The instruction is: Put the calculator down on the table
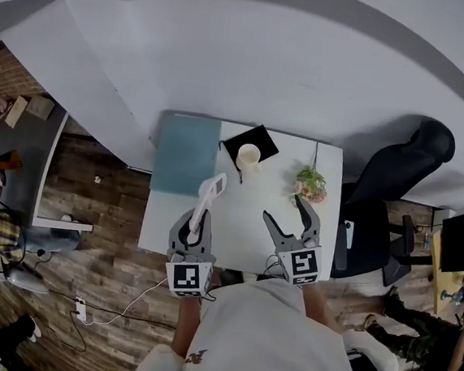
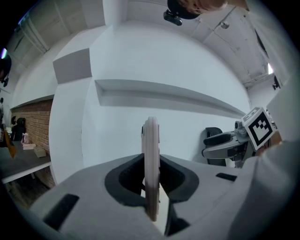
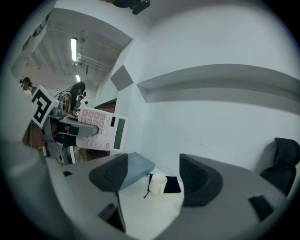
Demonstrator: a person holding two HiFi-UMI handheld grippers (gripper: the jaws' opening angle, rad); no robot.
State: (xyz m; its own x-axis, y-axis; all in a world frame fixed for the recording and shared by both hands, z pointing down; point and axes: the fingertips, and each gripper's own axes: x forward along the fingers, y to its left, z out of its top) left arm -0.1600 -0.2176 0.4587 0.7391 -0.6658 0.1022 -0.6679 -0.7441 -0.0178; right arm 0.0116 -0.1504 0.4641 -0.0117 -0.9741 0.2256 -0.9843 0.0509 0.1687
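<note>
A white calculator (image 1: 210,193) hangs above the left part of the white table (image 1: 243,235), and my left gripper (image 1: 196,224) is shut on its lower end. In the left gripper view the calculator (image 2: 151,140) stands edge-on, pinched between the two pads of the left gripper (image 2: 151,183). The right gripper view shows its keys and display (image 3: 104,130) from the side, held up in the air. My right gripper (image 1: 286,212) hovers over the table's right half, open with nothing in it, and its pads (image 3: 112,172) stand wide apart.
A blue-grey pad (image 1: 186,153) lies at the table's back left. A cream mug (image 1: 249,155) sits on a black square cloth (image 1: 262,142). A small potted plant (image 1: 311,182) stands at the right. A black office chair (image 1: 395,188) is beside the table.
</note>
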